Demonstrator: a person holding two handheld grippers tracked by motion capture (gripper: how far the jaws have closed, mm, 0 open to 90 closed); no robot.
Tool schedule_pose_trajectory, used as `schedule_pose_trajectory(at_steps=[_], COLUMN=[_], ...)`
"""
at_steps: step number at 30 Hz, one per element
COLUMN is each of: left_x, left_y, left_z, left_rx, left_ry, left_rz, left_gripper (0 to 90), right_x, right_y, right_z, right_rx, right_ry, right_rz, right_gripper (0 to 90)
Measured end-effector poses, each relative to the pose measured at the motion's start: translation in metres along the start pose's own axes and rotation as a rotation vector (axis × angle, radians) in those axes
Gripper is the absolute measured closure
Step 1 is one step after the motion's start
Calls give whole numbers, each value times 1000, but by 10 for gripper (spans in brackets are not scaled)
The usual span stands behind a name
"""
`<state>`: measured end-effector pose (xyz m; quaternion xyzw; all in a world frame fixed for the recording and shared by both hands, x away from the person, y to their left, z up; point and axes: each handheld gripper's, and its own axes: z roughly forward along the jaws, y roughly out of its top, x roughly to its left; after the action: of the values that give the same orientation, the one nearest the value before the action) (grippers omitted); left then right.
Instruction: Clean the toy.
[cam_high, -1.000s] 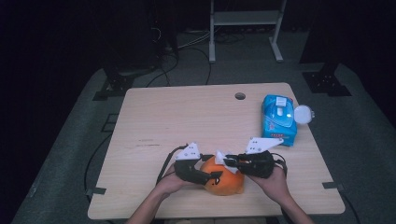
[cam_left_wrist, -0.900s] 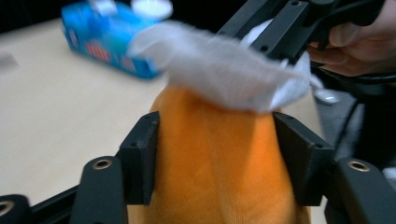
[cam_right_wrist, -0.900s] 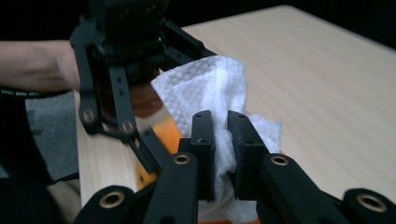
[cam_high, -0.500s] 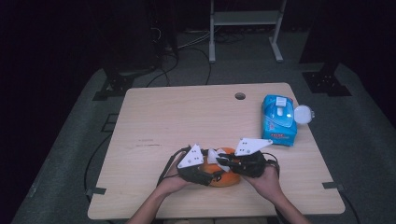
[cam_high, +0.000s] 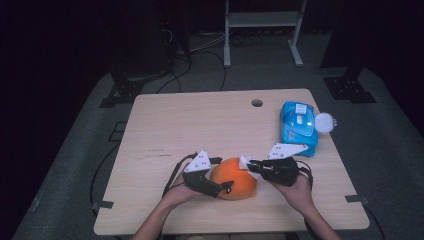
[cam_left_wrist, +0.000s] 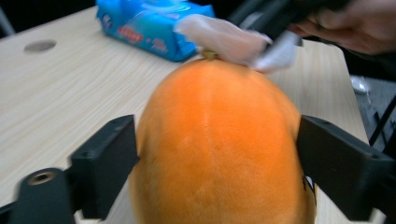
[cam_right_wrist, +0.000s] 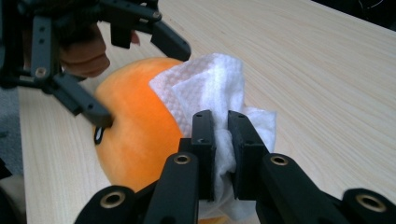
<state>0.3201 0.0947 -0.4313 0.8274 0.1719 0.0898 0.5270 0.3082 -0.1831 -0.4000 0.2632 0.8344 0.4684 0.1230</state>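
High view first: an orange fruit (cam_high: 234, 185) lies on the wooden table (cam_high: 200, 125) near its front edge, between the person's two hands. The left gripper (cam_high: 216, 186) sits against the fruit's left side, and the right gripper (cam_high: 252, 166) meets its upper right with a scrap of white tissue (cam_high: 244, 162) at its tip. A blue pack of wipes (cam_high: 298, 126) rests well apart toward the far right, a white lid (cam_high: 325, 122) just beside it. Left gripper view: the jaws stand wide, one on each flank of the fruit (cam_left_wrist: 219, 144), bracing it; whether both truly press its skin cannot be told, since the left one seems just off it. The tissue (cam_left_wrist: 229, 42) lies over the fruit's far end by the stem. Right gripper view: the jaws are clenched on the tissue (cam_right_wrist: 210, 98), which is folded against the fruit (cam_right_wrist: 135, 130), while the left gripper (cam_right_wrist: 140, 65) straddles the fruit beyond. The step in hand looks like wiping the fruit clean while it is steadied. The next move likely calls for dragging the tissue across the skin with light pressure, with the brace held firm so the round fruit does not roll.
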Motion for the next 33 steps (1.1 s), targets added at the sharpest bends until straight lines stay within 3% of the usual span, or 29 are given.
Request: schedule_pose_trajectory(at_steps=[4,6,10,12,15,19,23,25,28,33], left_x=[-2,-6,-21,-25,-22,-16,-5,0,-5,-21], left_y=[-2,0,3,4,3,4,5,1,2,11], left_z=[2,3,5,6,5,3,1,1,0,6], left_rx=[10,10,14,14,5,4,3,10,14,12], left_ry=[-18,-15,-15,-14,-17,-37,-36,-63,-56,-41], left_rz=[8,50,179,207,193,135,24,-28,21,107], left_gripper=[221,255,287,290,292,232,152,191,278,296], right_x=[4,12,35,40,33,17,10,8,11,32], right_y=[3,7,16,20,19,10,4,4,7,18], right_z=[0,3,9,10,7,2,-1,-1,0,3], right_rx=[-6,-10,-32,-36,-40,-40,-28,-28,-29,-56], right_ry=[-1,1,23,31,29,24,5,3,-2,37], right_rz=[-10,-43,-120,-138,-119,-61,-37,-33,-46,-92], right_gripper=[808,808,808,809,810,811,810,810,809,809])
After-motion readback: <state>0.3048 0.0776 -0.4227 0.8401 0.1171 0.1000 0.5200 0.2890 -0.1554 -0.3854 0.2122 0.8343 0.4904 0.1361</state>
